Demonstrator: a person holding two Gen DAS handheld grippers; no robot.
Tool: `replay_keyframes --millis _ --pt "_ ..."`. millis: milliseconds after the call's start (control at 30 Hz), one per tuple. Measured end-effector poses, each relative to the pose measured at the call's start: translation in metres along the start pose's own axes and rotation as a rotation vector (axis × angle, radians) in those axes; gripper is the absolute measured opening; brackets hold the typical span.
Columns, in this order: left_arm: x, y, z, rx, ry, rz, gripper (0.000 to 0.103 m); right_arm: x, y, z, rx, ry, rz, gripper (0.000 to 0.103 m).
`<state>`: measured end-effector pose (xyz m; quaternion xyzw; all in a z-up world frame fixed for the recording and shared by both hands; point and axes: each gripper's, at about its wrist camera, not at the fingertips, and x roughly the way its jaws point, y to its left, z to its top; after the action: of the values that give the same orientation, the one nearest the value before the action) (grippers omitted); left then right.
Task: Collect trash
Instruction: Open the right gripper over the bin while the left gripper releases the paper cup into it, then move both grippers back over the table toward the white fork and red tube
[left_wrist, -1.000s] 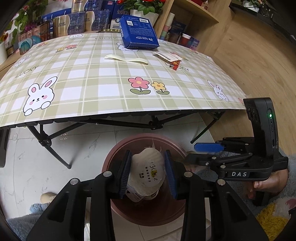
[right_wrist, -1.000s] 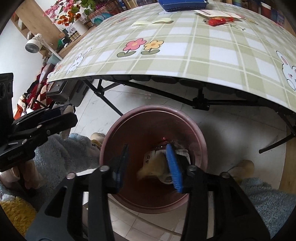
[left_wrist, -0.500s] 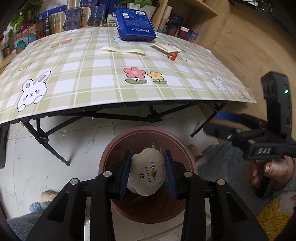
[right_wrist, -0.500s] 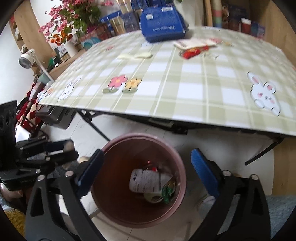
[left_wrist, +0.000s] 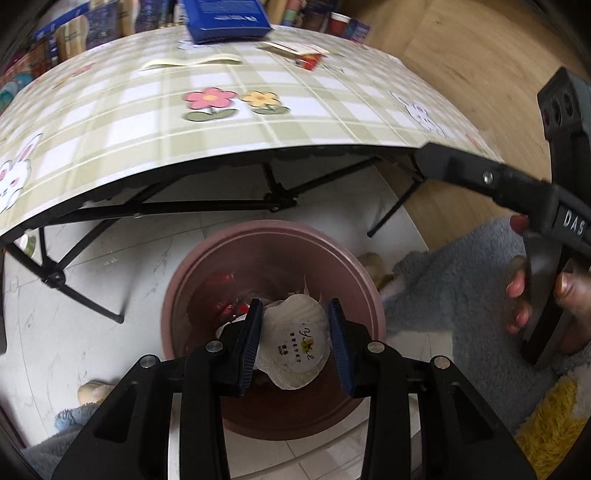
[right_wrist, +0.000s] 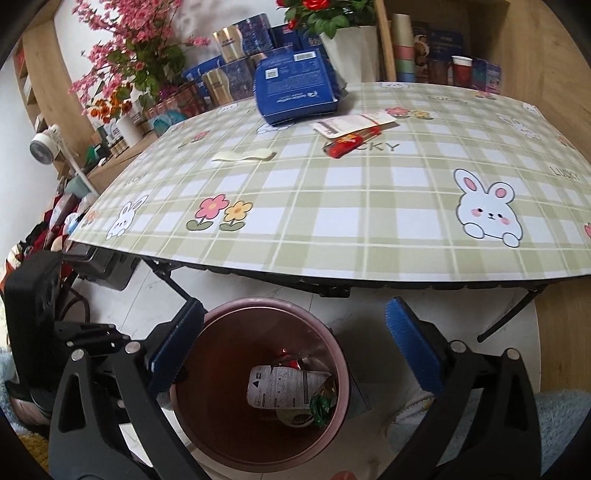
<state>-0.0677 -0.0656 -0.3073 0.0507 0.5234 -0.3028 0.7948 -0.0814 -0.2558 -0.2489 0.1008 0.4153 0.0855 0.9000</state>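
Left wrist view: the left gripper (left_wrist: 295, 332) pinches a white crumpled wrapper (left_wrist: 295, 343) between its blue pads, now lower and directly over the mouth of the pink trash bin (left_wrist: 177, 295), which stands on the pale floor under the folding table (left_wrist: 258, 122). A second ago the same wrapper hung higher above the rim. At the right edge, a hand (left_wrist: 535, 295) holds the right gripper's handle clear of the bin.

Right wrist view: the right gripper (right_wrist: 295, 339) has its jaws spread wide and empty, where a second ago they were half closed over a yellowish scrap inside the bin. A printed white packet (right_wrist: 280, 384) and a green wrapper (right_wrist: 321, 402) lie on the bin's bottom; the dropped scrap cannot be told apart among them. On the table a red wrapper (right_wrist: 347, 142), a white printed label (right_wrist: 351, 123), a pale paper strip (right_wrist: 243, 155) and a blue box (right_wrist: 295, 88) lie well apart from the bin.

That drop seems complete; the left wrapper looks next to go, with table litter remaining.
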Motion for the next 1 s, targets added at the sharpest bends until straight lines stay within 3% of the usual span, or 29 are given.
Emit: replay_keyframes --millis 167,200,233,300,533,733,1000 --pt "0.009 -0.011 0.007 0.035 0.008 -0.026 0.035 -0.006 -0.007 0.001 0.022 -0.027 -0.019 0.097" --pt "0.008 -0.014 0.008 0.039 -0.001 -0.042 0.040 -0.007 -0.009 0.000 0.026 -0.028 -0.022 0.097" --pt "0.007 -0.015 0.009 0.043 -0.011 -0.043 0.053 -0.007 -0.010 0.000 0.030 -0.028 -0.024 0.097" --pt "0.002 -0.016 0.011 0.042 -0.042 -0.026 0.067 -0.007 -0.013 -0.001 0.040 -0.027 -0.030 0.097" --pt "-0.028 0.018 0.016 -0.092 -0.189 0.073 0.089 -0.005 -0.014 -0.002 0.050 -0.024 -0.035 0.097" --pt "-0.060 0.045 0.018 -0.183 -0.311 0.180 0.094 -0.002 -0.008 -0.004 0.027 -0.018 -0.029 0.097" --pt "-0.081 0.065 0.024 -0.224 -0.363 0.259 0.096 0.003 -0.007 0.006 0.007 -0.011 -0.038 0.097"
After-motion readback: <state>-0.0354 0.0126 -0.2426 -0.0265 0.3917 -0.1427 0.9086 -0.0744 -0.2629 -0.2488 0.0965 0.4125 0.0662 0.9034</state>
